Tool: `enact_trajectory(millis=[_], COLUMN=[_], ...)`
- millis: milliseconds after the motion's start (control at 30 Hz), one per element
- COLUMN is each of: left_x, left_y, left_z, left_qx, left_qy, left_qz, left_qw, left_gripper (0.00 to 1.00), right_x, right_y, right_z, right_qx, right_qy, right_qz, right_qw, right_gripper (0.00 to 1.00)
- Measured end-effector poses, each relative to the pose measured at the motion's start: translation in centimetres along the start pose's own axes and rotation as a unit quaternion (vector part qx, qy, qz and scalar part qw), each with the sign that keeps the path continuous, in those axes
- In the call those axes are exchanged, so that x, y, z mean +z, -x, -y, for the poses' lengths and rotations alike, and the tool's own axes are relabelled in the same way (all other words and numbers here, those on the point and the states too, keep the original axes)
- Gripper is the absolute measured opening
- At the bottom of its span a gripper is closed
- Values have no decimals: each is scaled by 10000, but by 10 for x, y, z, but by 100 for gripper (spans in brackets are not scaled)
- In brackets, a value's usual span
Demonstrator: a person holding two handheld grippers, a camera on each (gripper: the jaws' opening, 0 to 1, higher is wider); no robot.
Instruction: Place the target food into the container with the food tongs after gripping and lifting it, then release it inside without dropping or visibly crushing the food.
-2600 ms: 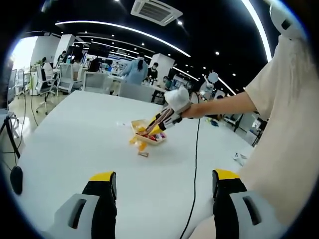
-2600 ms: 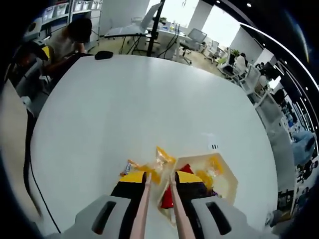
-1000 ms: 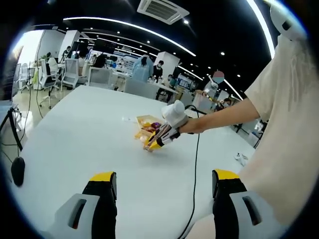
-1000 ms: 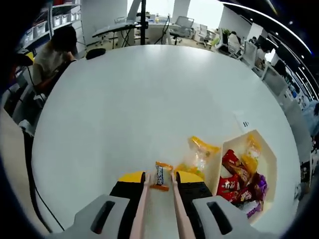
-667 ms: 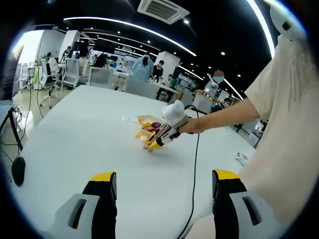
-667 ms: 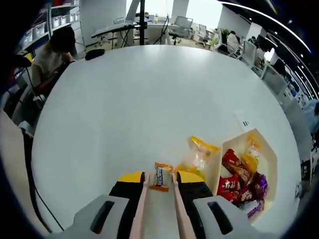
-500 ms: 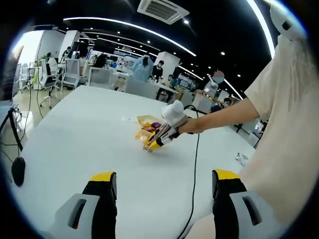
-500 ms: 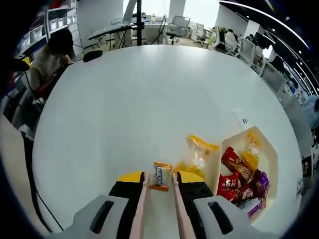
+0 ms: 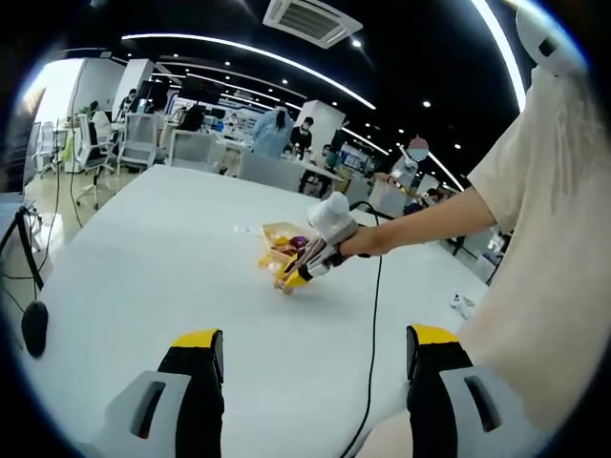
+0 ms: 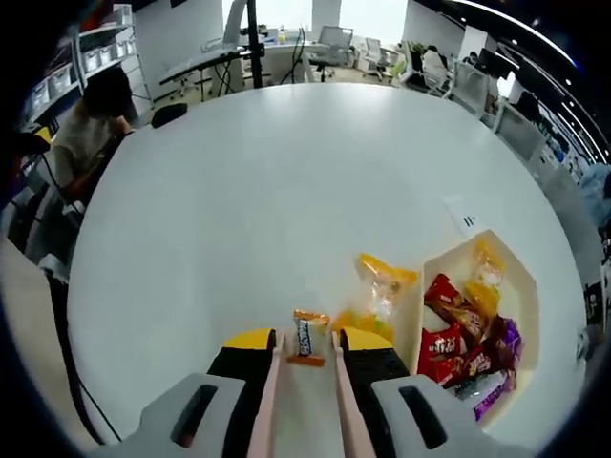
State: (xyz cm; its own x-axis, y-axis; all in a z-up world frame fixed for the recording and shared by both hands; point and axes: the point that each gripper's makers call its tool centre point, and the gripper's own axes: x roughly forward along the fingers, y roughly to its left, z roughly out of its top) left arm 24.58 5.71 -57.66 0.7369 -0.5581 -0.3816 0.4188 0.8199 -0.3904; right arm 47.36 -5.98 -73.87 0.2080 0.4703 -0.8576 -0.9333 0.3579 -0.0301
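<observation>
Distance rules the left gripper [image 9: 310,358] out: its jaws are spread over bare desk [image 9: 134,277], well short of the container [image 9: 280,239]. In the right gripper view, tongs [image 10: 304,396] clamped by the right gripper [image 10: 304,345] straddle a small wrapped candy [image 10: 305,339], lengthwise between the tips, left of the container [image 10: 520,277].

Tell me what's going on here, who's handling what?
A person works the right gripper, which holds pink food tongs whose tips straddle a small orange-wrapped snack on the white table. Beside it, a cream container already holds several wrapped snacks. The left gripper hangs open, holding nothing.
</observation>
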Motion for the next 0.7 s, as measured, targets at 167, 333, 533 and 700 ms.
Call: enact_trajectory(millis=[167,333,533,700], left_x=[1,1,0,0], left_y=[1,2,1,1], left_z=[-2,-3,-2,-2], left_qx=[22,29,15,9], left_qy=[-5,4,14,10], left_qz=[12,19,14,10], left_qw=[10000,10000,10000,10000], left_gripper=[78,78,78,78], right_x=[2,3,4,3], right_y=[0,0,0,0], right_z=[2,-1,-2,-1], right_qx=[60,53,27,-47], right_qy=[-274,-235,-281,-354], right_qz=[61,45,72,139], right_qw=[9996,9997,9996,9993], right_gripper=[26,26,26,26])
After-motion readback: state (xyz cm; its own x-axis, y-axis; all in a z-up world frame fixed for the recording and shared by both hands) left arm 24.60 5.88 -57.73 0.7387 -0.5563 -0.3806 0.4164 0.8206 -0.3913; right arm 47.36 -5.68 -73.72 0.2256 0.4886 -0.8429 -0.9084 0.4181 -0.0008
